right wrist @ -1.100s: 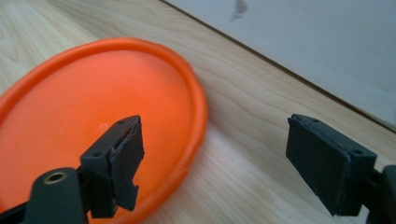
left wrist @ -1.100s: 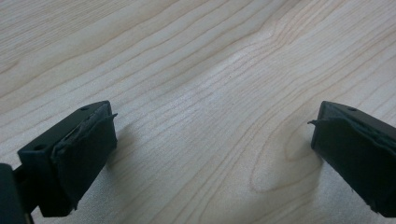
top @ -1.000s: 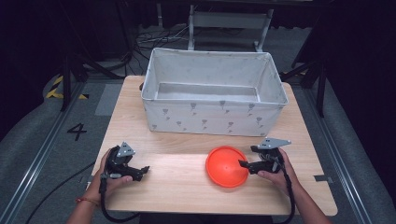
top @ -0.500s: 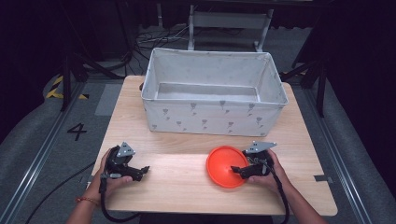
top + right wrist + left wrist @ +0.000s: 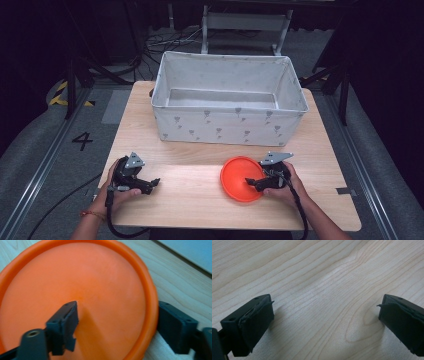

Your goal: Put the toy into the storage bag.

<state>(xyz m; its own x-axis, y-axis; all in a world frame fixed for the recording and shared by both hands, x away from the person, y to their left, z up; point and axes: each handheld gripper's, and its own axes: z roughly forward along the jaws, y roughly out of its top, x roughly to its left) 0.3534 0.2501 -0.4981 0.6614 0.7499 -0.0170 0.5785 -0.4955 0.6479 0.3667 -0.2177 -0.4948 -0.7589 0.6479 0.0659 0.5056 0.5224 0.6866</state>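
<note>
Right gripper straddles orange plate's right rim near tabletop's front edge, jaws just closing, not yet clamped. Left gripper apart, idle.

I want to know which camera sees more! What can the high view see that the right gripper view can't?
High view: the fabric bin, the left gripper over bare table, and both hands. Right gripper view: one jaw inside the orange plate, the other outside its rim, their gap just narrowed, not yet pressing on it. Both: the orange plate, wooden table and right gripper.
</note>
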